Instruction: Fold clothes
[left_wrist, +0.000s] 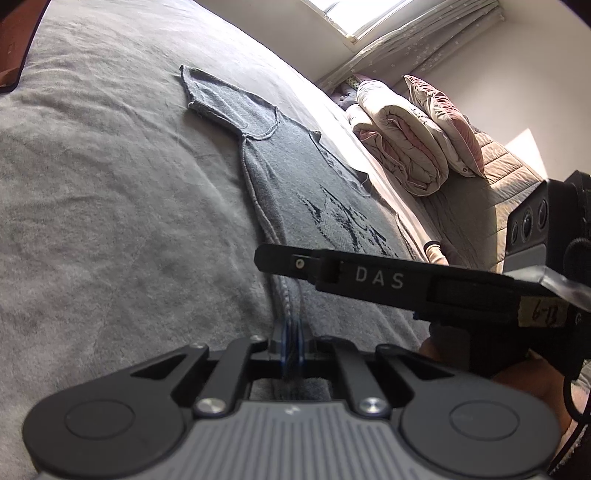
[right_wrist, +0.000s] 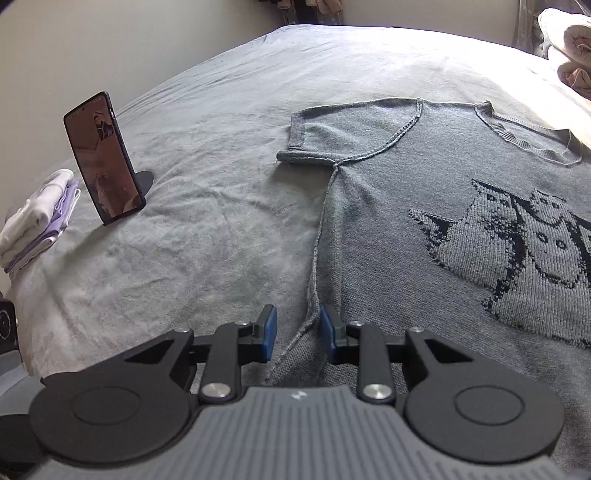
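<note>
Grey sweater (right_wrist: 424, 229) bears black cat pattern.

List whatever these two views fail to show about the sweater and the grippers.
- Grey knitted sweater with cat pattern: its right side is cut off by the right wrist view's edge.
- Its hem: hidden under the gripper bodies in both views.
- Left gripper: shut on the sweater's edge, its pads barely visible.
- Right gripper: open astride the side seam; contact unclear.
</note>
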